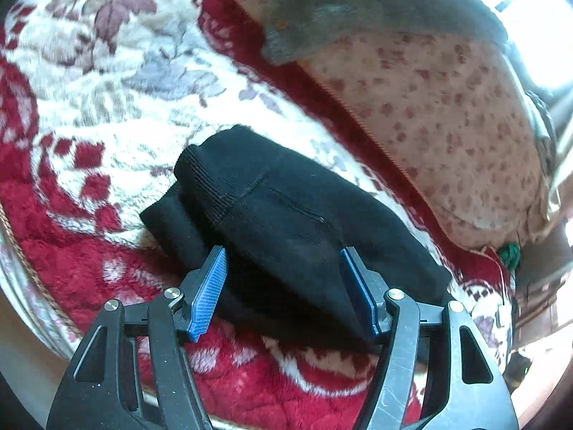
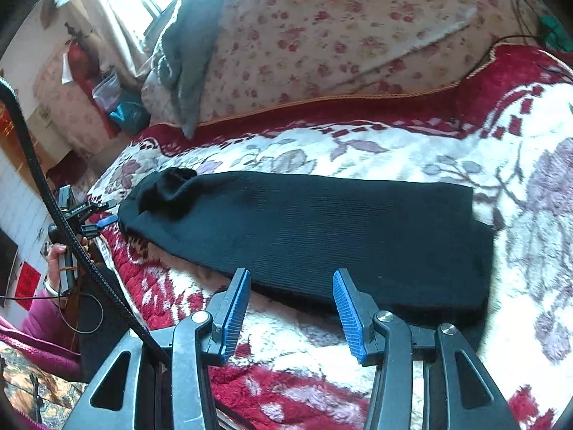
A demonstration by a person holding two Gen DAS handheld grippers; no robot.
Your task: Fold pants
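Black knit pants (image 2: 322, 225) lie folded lengthwise on a red and white floral blanket (image 2: 358, 143). The ribbed waistband end (image 1: 215, 179) faces my left gripper (image 1: 283, 258), which is open with its blue pads on either side of the near edge of the fabric. My right gripper (image 2: 290, 279) is open and empty just in front of the long near edge of the pants. The left gripper also shows in the right wrist view (image 2: 107, 218), at the waist end of the pants.
A floral quilt (image 2: 340, 36) with a grey garment (image 2: 186, 57) on it lies along the far side of the bed. A black cable (image 2: 53, 215) hangs at the left. The bed's edge is near the left gripper (image 1: 35, 279).
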